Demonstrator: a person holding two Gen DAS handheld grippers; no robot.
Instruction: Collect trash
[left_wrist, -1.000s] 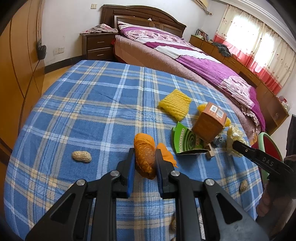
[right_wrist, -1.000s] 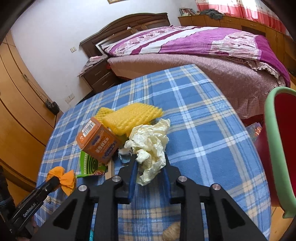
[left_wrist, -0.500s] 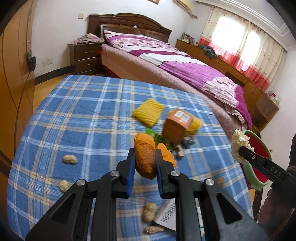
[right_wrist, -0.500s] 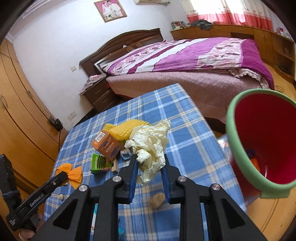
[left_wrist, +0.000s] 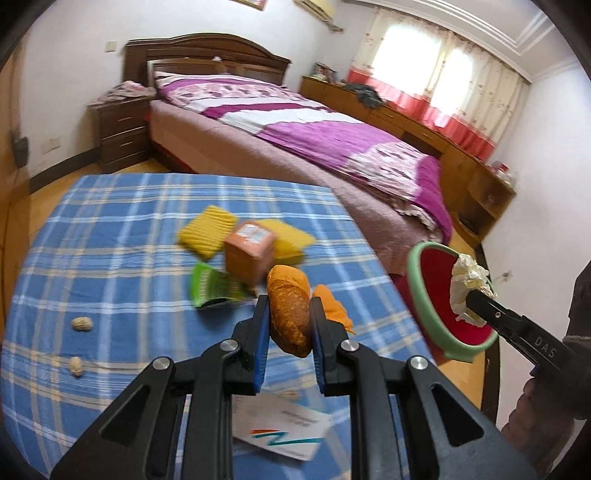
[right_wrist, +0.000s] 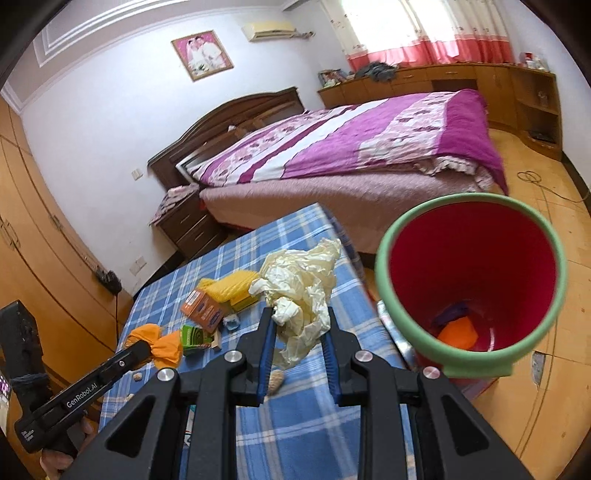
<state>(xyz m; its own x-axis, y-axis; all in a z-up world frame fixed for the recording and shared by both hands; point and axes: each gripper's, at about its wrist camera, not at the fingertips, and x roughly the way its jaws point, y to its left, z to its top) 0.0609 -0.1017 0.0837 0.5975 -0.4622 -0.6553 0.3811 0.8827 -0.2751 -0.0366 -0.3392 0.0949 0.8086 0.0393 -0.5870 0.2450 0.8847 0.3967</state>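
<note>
Both tongs carry trash toward the bin, shown in transit. The left tongs are clamped on an orange mesh wad, held clear above the near part of the table, whose cloth is a blue plaid. The right tongs are clamped on a crumpled cream paper; in the left wrist view that paper hangs in front of the mouth of the red bin with a green rim, which stands on the floor just off the table's right edge. Compared with a second ago, both loads have been lifted off the table and swung rightward: the bin, then only a sliver at the frame edge, now fills the right of the right wrist view, its interior open to sight with an orange scrap and a dark scrap already at the bottom. Judged from this, the pickup step is finished for both pieces and the drop is the step in hand, the right tongs being nearer to it than the left. Still on the table are two yellow foam pads, an orange carton, a green packet, several peanuts at the near left and a white card at the near edge, so collection is far from complete.
</note>
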